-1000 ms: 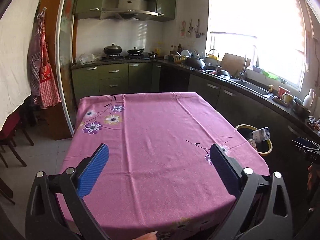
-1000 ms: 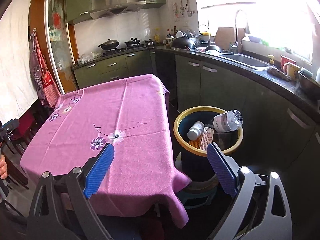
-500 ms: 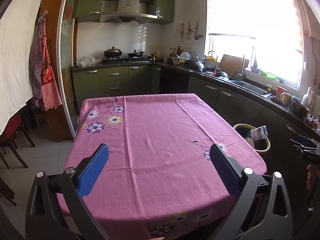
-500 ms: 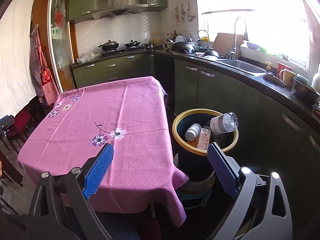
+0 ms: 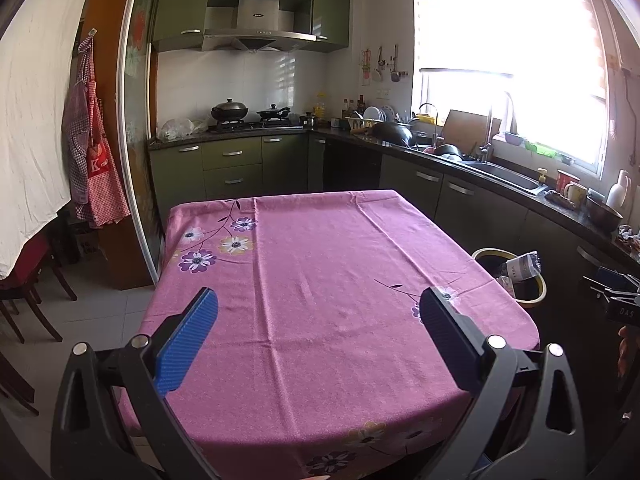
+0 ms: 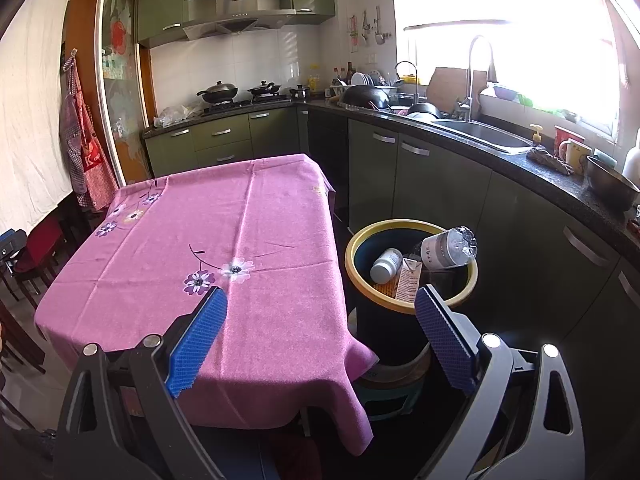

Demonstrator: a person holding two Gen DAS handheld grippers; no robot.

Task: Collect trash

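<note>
A dark bin with a yellow rim [image 6: 412, 308] stands on a stool beside the table's right side; it also shows at the right in the left wrist view as the bin [image 5: 532, 300]. In it lie a clear plastic bottle [image 6: 450, 248], a small white bottle [image 6: 386, 266] and a small carton [image 6: 408, 278]. The table with its pink flowered cloth [image 5: 320, 280] carries no trash. My left gripper [image 5: 318, 320] hangs open above the table's near end, holding nothing. My right gripper [image 6: 320, 324] is open and empty, above the table's near right corner and the bin.
Dark green cabinets and a counter with a sink [image 6: 488, 136], pots and dishes run along the back and right. Aprons [image 5: 94, 152] hang on the left wall. Dark chairs [image 5: 24, 300] stand left of the table. A person's hand [image 5: 624, 348] shows at the right edge.
Both grippers have drawn back and risen a little, so more of the table's near edge shows. Both stay open, and the trash in the bin has not moved.
</note>
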